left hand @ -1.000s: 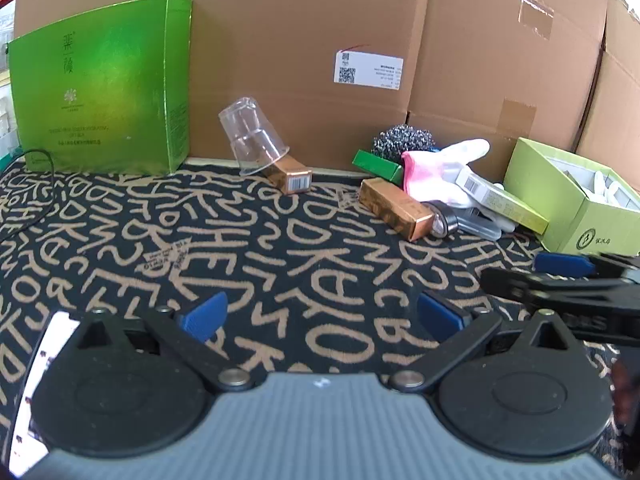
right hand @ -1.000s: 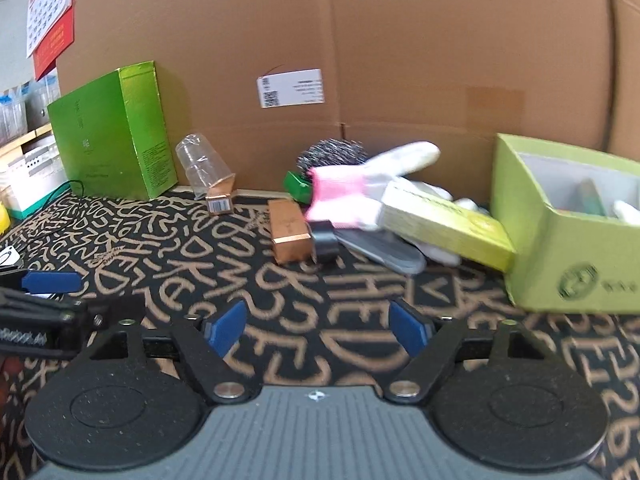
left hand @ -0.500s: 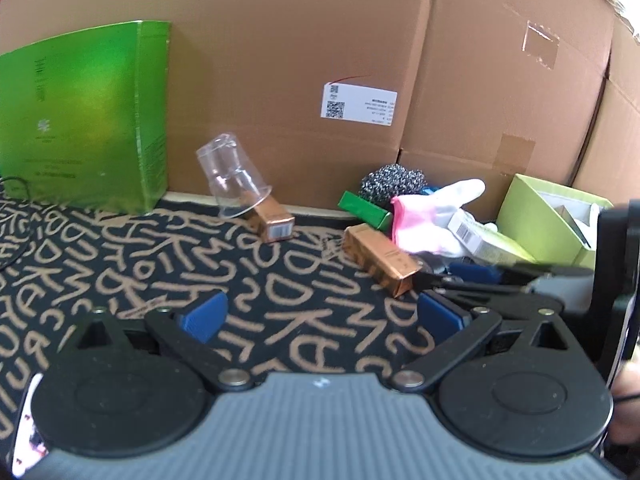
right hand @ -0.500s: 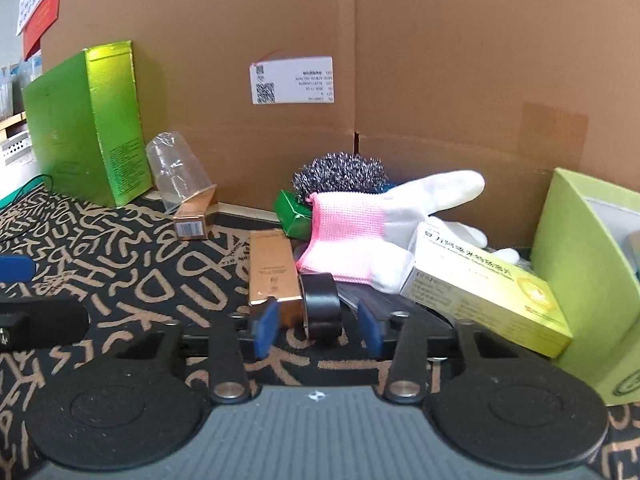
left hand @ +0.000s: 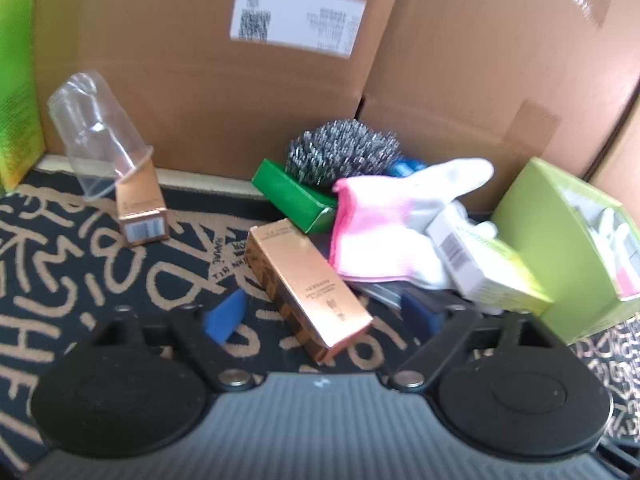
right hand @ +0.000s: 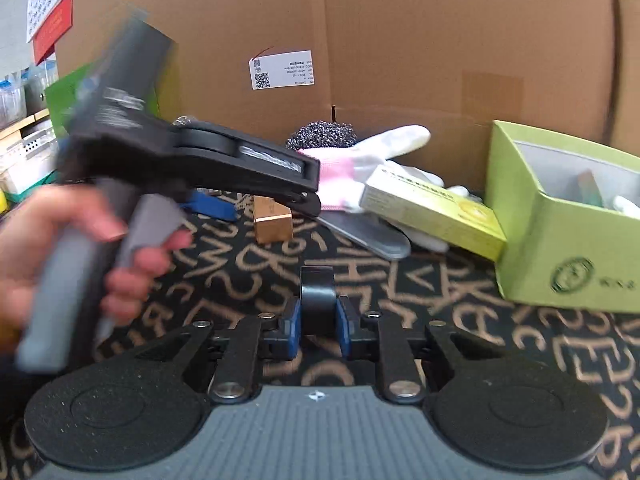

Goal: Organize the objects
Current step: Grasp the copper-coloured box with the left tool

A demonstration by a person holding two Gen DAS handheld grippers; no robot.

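Clutter lay along the foot of the cardboard wall, and most of the risk sat in how tightly it was packed. At the left, a clear plastic cup leaned tilted on a small copper carton; any nudge to that carton would likely have sent the cup rolling across the patterned mat. Near the middle, the left tool was spread wide, its blue pads either side of the long copper box without touching it. The box lay slantwise to the pads, so closing on it might have caught a corner and spun it away rather than gripped it. Just beyond, the pink-cuffed glove draped over a yellow-green carton beside the green box, the probable bin, and a careless sweep could have dragged the glove along. From the right wrist view, the right tool was pinching a small black ring-like object, exact kind unclear, held just above the mat. Its narrow curved sides seemed liable to slip or twist out if the squeeze eased. The left tool's body crossed close ahead, so the two could have collided on the way to the green box.
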